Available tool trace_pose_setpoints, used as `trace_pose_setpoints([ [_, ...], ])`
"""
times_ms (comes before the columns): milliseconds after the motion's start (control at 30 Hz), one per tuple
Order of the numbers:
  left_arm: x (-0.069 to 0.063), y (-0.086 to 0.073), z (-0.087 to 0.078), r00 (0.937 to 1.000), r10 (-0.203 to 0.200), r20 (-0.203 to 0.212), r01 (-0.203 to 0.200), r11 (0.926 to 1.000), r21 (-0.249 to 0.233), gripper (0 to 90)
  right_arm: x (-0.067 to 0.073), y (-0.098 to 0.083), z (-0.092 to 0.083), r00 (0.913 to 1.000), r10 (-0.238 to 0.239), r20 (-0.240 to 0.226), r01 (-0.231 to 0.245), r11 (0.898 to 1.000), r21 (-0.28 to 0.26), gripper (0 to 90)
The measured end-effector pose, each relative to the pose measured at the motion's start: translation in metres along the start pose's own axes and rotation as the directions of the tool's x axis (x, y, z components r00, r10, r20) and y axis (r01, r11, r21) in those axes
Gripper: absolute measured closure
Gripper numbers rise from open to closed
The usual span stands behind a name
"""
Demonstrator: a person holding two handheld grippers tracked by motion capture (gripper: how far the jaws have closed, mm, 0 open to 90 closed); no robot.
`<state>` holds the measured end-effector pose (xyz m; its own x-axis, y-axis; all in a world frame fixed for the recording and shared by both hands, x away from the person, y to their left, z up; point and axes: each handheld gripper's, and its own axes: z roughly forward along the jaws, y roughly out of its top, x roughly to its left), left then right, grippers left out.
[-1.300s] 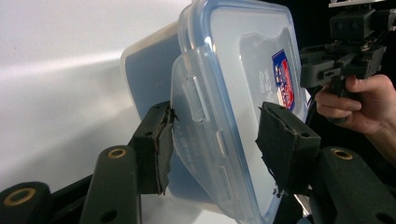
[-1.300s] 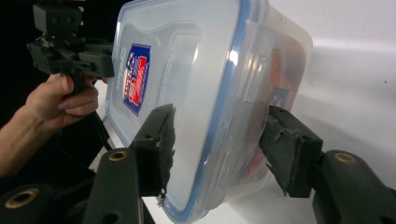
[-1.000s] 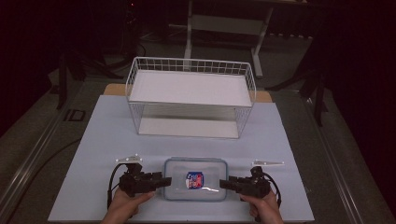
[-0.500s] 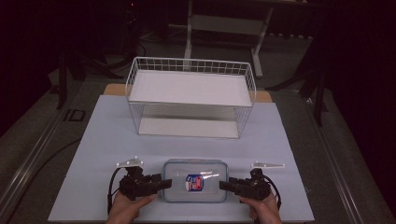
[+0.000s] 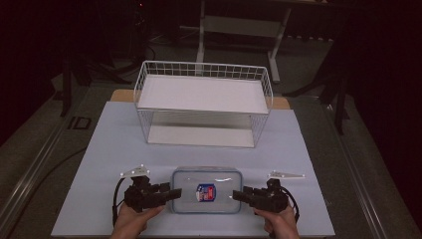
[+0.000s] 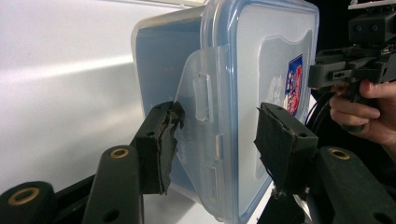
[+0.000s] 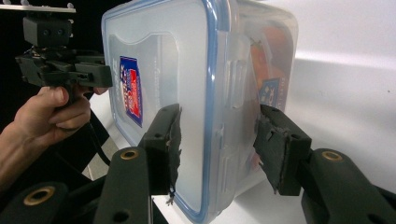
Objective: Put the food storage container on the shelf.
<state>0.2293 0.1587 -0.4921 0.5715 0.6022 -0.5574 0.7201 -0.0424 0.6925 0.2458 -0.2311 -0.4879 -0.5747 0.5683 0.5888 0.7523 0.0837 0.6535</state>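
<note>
Two grippers, L [image 5: 175, 193] & R [image 5: 238, 195], clamped on container [image 5: 206, 189] end latches; R pad contact seemingly partial. Risk: uneven lift tilts it, latch flap slips free.

Both hands enter from the near edge. The black two-jaw left gripper [image 5: 175, 193] and the black two-jaw right gripper [image 5: 238, 195] point inward, level, facing each other, each clamped across a container end.

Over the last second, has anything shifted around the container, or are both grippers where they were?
Nothing visibly changed. The lidded container sits in the same spot, with the left gripper and right gripper at its two ends as before. The wire basket hasn't moved.
</note>
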Motion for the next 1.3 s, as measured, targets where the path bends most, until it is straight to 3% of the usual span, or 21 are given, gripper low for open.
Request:
trace_pose_setpoints([
  [667,-0.009,0.022,-0.017,0.9989,0.046,-0.006,-0.047,0.9976,-0.051,48.1,0.017,0.021,-0.005,0.9979,-0.064,0.0,0.064,0.997,-0.054,51.6],
  [867,-0.012,0.034,-0.025,0.9982,0.06,-0.003,-0.06,0.9947,-0.084,48.7,0.024,0.03,-0.007,0.9963,-0.086,-0.007,0.085,0.993,-0.076,51.7],
  [1300,-0.02,0.051,-0.033,0.9956,0.092,-0.016,-0.093,0.9899,-0.107,48.8,0.03,0.045,-0.012,0.9934,-0.114,-0.012,0.112,0.987,-0.112,51.8],
])
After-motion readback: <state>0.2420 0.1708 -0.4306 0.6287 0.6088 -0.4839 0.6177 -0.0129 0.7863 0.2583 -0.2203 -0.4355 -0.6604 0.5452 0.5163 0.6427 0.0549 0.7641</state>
